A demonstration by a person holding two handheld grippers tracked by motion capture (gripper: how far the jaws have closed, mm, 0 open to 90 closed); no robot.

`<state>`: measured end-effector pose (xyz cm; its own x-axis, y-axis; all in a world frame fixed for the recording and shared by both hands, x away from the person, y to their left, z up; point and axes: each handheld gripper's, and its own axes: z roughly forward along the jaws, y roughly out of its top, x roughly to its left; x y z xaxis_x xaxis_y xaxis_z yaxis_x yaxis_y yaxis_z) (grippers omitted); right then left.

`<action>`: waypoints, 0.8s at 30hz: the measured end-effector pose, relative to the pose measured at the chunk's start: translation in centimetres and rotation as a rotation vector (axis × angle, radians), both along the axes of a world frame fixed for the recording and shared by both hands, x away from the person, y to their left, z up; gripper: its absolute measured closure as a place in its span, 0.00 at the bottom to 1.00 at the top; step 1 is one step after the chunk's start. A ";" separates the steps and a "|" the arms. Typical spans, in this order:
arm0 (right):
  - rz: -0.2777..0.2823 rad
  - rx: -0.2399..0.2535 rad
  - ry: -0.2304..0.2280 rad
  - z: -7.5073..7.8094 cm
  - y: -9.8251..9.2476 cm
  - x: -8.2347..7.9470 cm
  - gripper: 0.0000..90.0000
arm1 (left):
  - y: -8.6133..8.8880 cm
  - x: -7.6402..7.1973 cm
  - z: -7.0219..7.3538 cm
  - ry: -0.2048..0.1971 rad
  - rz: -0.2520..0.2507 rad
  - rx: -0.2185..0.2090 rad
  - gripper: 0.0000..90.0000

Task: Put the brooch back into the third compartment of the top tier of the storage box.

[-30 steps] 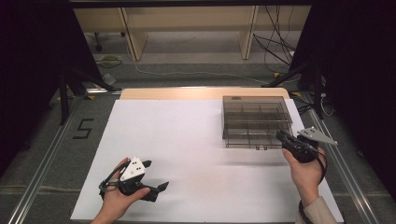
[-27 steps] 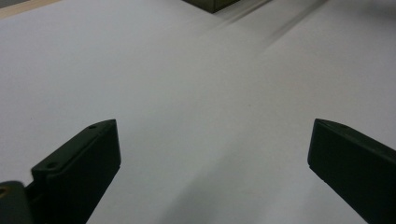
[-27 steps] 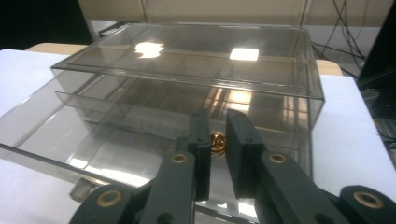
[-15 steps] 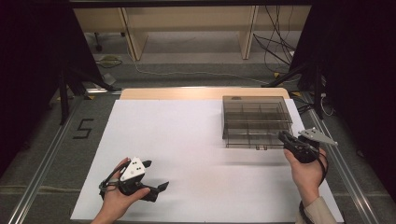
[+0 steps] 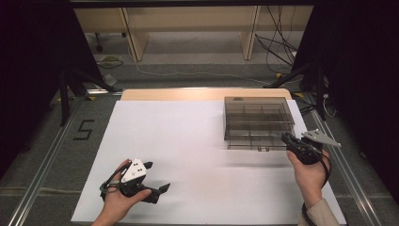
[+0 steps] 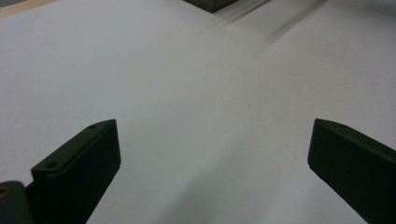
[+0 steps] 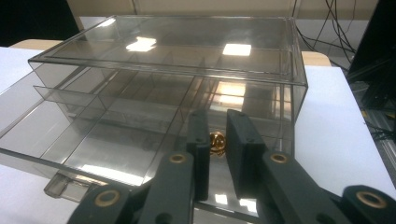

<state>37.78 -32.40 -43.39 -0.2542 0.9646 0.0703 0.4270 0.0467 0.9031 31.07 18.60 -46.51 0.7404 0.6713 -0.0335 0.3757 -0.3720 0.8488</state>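
Right gripper view: my right gripper point(image 7: 217, 133) pinches a gold bit point(image 7: 216, 141), partly hidden, over the drawer point(image 7: 93, 154); left gripper point(image 6: 212, 154) wide open above bare sheet point(image 6: 196, 84).

1. Right gripper point(image 5: 285, 137), with a small gold piece point(image 7: 215, 141) in the gap between its jaws: any change of position at the front right corner of the clear drawer box point(image 5: 259, 117) is too slight to confirm.
2. Left gripper point(image 5: 156, 176): no displacement can be made out on the white sheet point(image 5: 188, 136).
3. Drawer box: no discernible change in how far its drawer stands out.
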 end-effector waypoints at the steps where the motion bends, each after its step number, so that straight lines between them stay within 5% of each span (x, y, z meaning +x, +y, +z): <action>1: 0.000 0.002 0.001 0.0 0.0 0.0 0.88 | 0.0 0.0 0.0 0.001 0.000 0.000 0.03; 9: -0.004 0.005 -0.015 0.1 0.1 -0.2 0.81 | 0.0 0.0 0.0 0.001 0.001 0.001 0.03; 17: 0.018 0.019 -0.051 0.5 1.1 -0.7 0.56 | 0.1 0.0 0.0 -0.003 0.005 -0.003 0.03; 24: 0.054 0.032 -0.068 1.0 2.0 -1.4 0.45 | 0.2 0.0 0.0 -0.003 0.007 -0.002 0.03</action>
